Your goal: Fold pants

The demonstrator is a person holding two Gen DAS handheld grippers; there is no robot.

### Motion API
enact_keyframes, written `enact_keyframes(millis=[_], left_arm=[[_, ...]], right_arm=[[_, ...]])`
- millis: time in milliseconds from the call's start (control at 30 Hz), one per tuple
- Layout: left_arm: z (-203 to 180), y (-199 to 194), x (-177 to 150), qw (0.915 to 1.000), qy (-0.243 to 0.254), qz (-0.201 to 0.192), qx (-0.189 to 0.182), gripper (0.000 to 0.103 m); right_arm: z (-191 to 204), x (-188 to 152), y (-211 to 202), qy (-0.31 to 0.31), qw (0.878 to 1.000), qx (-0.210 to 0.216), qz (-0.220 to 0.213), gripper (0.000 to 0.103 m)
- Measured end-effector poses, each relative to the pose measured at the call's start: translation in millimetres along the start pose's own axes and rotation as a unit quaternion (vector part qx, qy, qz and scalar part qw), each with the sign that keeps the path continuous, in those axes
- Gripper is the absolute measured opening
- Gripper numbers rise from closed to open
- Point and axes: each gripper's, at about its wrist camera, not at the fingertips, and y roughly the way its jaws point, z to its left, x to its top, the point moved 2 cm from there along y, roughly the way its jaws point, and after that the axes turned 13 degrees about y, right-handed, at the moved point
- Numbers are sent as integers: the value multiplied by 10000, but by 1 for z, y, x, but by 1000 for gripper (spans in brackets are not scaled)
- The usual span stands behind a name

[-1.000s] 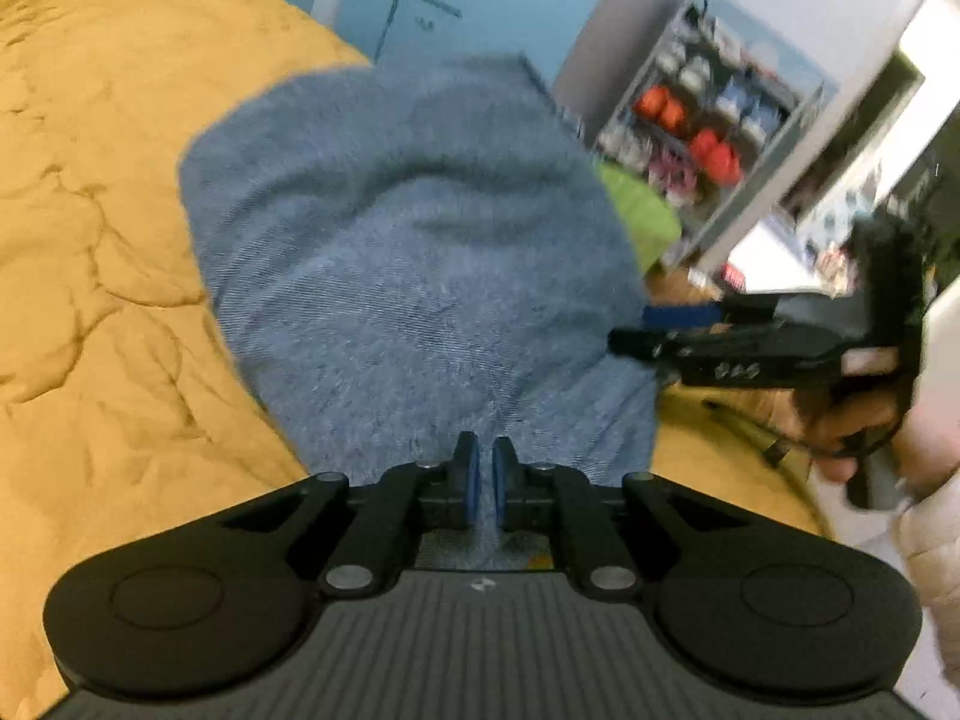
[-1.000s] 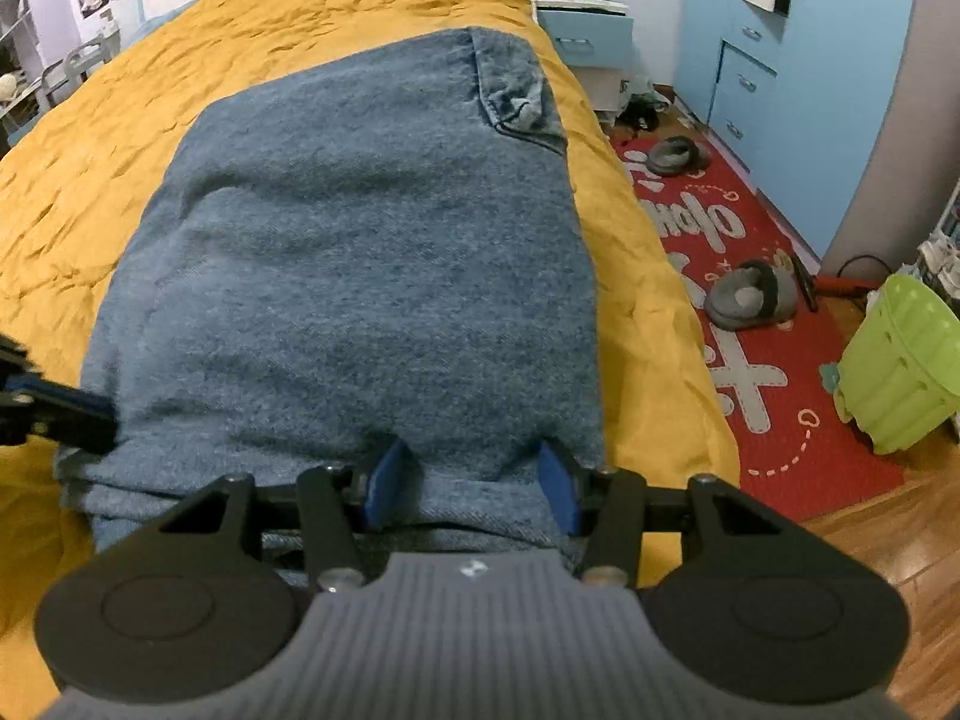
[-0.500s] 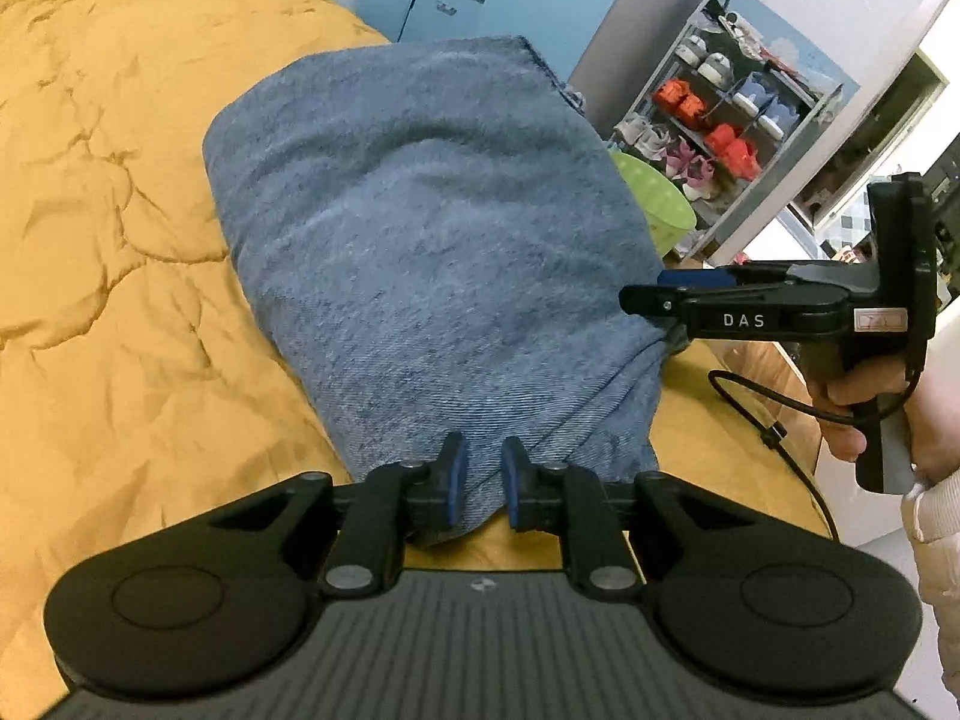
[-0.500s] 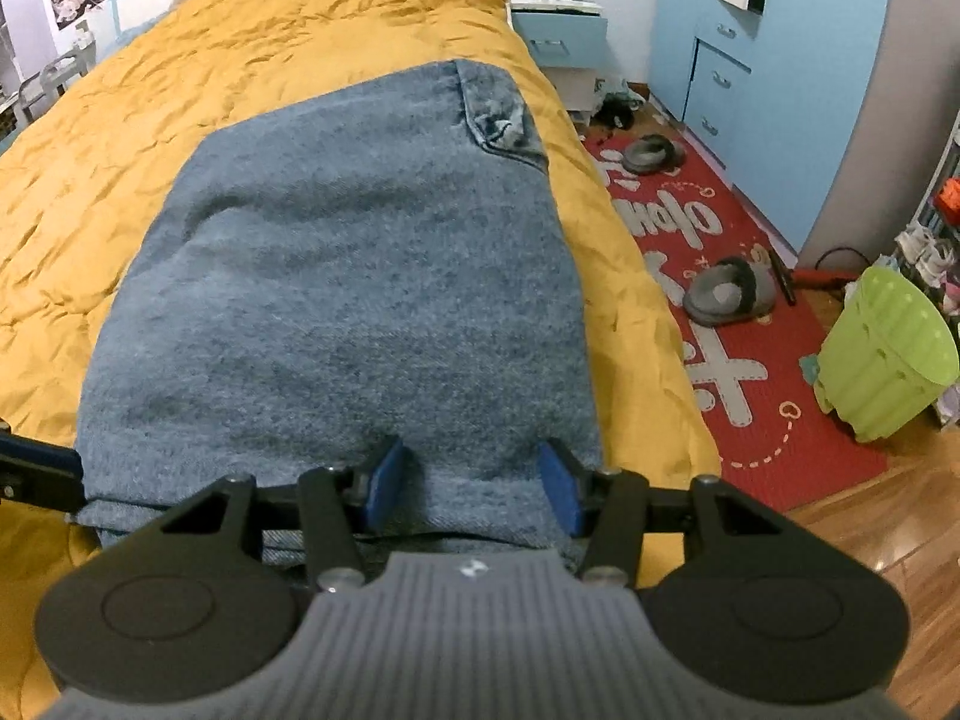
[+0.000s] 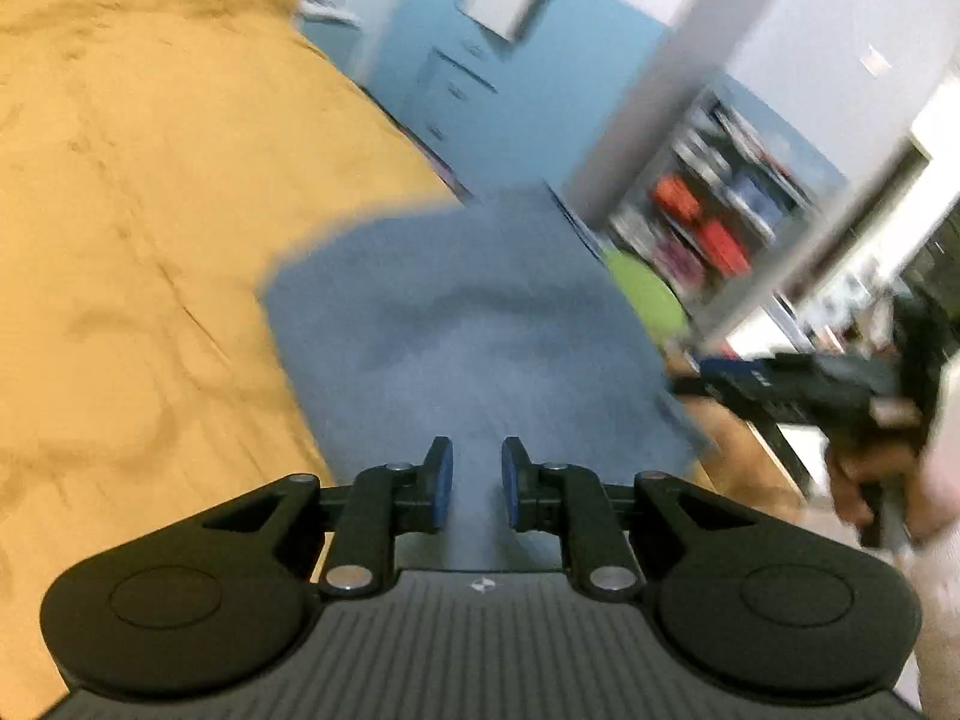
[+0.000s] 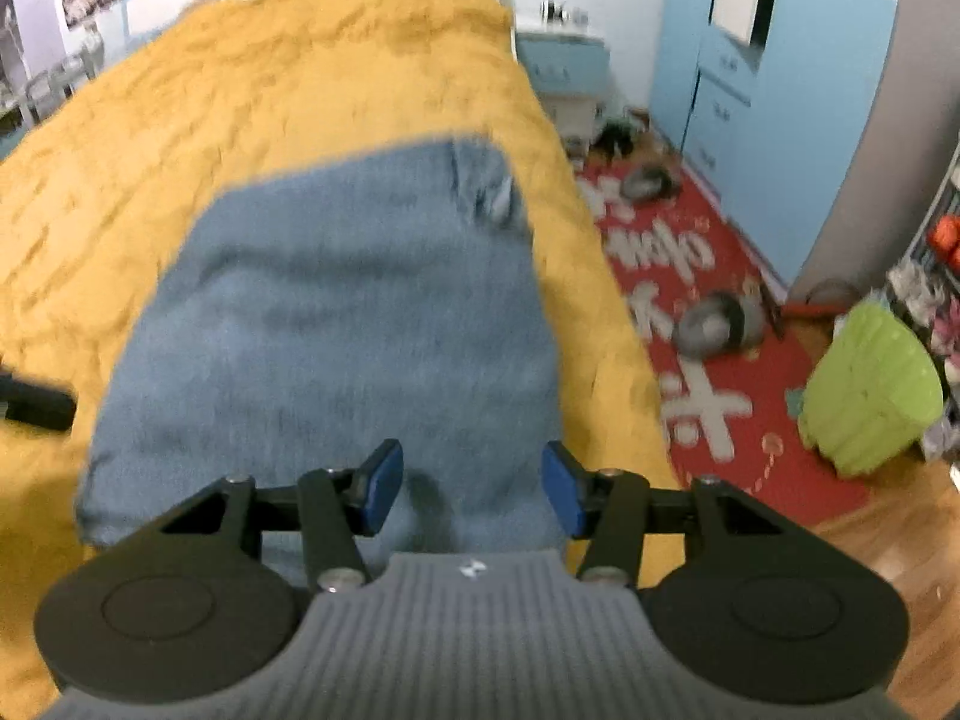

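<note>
The blue denim pants [image 6: 336, 324] lie folded in a flat rectangle on the yellow bedspread [image 6: 240, 78]. They also show in the left wrist view [image 5: 474, 348], blurred by motion. My left gripper [image 5: 476, 483] is open and empty above the near edge of the pants. My right gripper [image 6: 471, 486] is wide open and empty above the same near edge. The right gripper also shows in the left wrist view [image 5: 690, 385], held in a hand beside the pants.
The bed's right edge drops to a red rug [image 6: 708, 324] with grey slippers [image 6: 714, 324]. A green basket [image 6: 870, 396] stands on the wooden floor. Blue cabinets [image 6: 780, 96] and a shoe rack [image 5: 720, 222] stand beyond.
My left gripper has let go of the pants' edge and opened. Both grippers have lifted and pulled back from the pants, which stay folded on the bed.
</note>
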Motion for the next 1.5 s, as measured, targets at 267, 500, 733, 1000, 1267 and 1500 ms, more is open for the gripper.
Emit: enact_keyframes(millis=[267,500,733,1000,1267,1500], left_arm=[[81,38,-13,9776,-2013,-208,-570,69],[108,79,-51,9407,-3142,-157,-1270,70],[110,103,-54,9280,-3353,-284,-1600,69],[101,88,-40,9356,-3176,-420,-1486,39],[101,28,-18,9446,-2872,-558,-1489,36],[122,-79,-32,9586,-2601,-352,-1104,36]], right_arm=[[-52,51,51,1116,9849,1151,649,80],[-103,42,110,2353,9372,2209,1321,81],[-111,25,156,3007,8843,3168,1650,80],[-94,40,142,2666,8932,3351,1371,37],[-65,48,90,2465,9034,3327,1116,32],[19,40,55,2445,8857,3737,1272,32]])
